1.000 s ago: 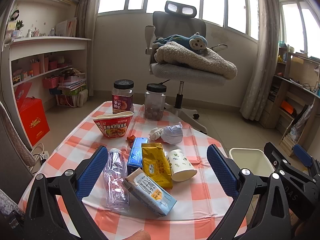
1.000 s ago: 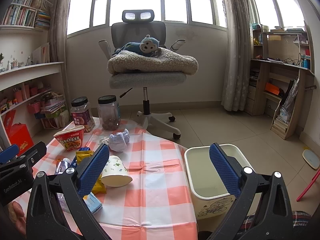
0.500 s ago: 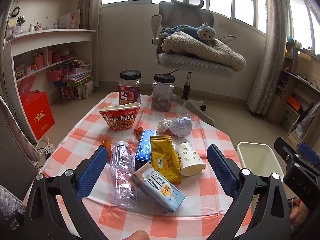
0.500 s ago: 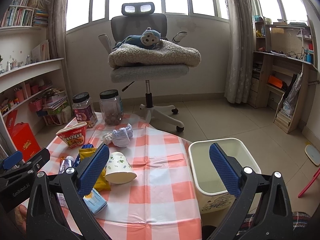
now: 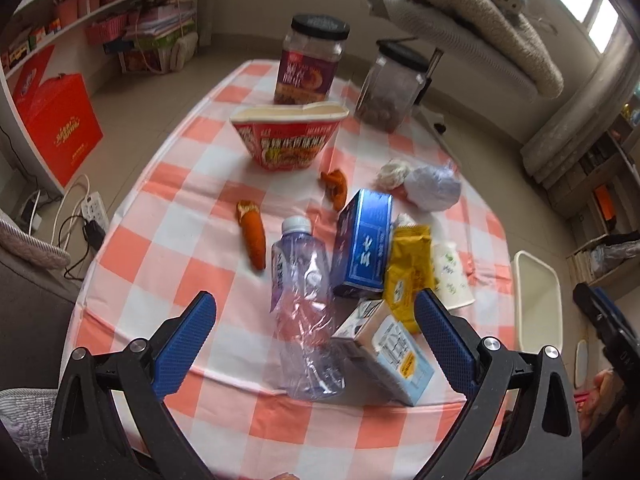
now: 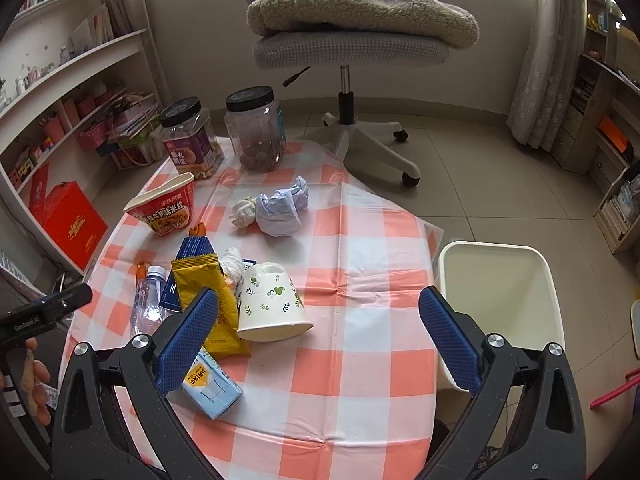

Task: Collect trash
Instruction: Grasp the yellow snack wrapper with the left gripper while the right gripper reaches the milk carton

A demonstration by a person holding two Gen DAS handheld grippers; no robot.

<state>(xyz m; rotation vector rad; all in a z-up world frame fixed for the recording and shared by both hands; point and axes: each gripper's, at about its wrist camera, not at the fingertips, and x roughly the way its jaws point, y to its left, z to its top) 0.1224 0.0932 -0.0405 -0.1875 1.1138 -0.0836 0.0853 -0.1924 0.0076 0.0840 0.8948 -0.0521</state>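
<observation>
Trash lies on a checked tablecloth point(image 5: 168, 248): a crushed clear bottle point(image 5: 304, 300), a pale blue carton point(image 5: 388, 356), a blue box point(image 5: 364, 244), a yellow packet point(image 5: 408, 272), a tipped paper cup point(image 6: 272, 304), a red noodle bowl point(image 5: 288, 136), orange peels point(image 5: 254, 236) and crumpled paper point(image 6: 282, 210). My left gripper point(image 5: 316, 316) hangs open above the bottle and carton. Wide open too, my right gripper point(image 6: 318, 322) is over the cloth beside the cup, holding nothing. A cream bin point(image 6: 500, 280) stands at the table's right edge.
Two black-lidded jars point(image 6: 192, 140) stand at the far end of the table. An office chair point(image 6: 348, 48) piled with a blanket is behind it. Shelves and a red box point(image 6: 70, 220) line the left; tiled floor lies to the right.
Both grippers have tilted downward and moved closer over the table, so the trash looks larger and nearer. Nothing has been picked up; both stay open.
</observation>
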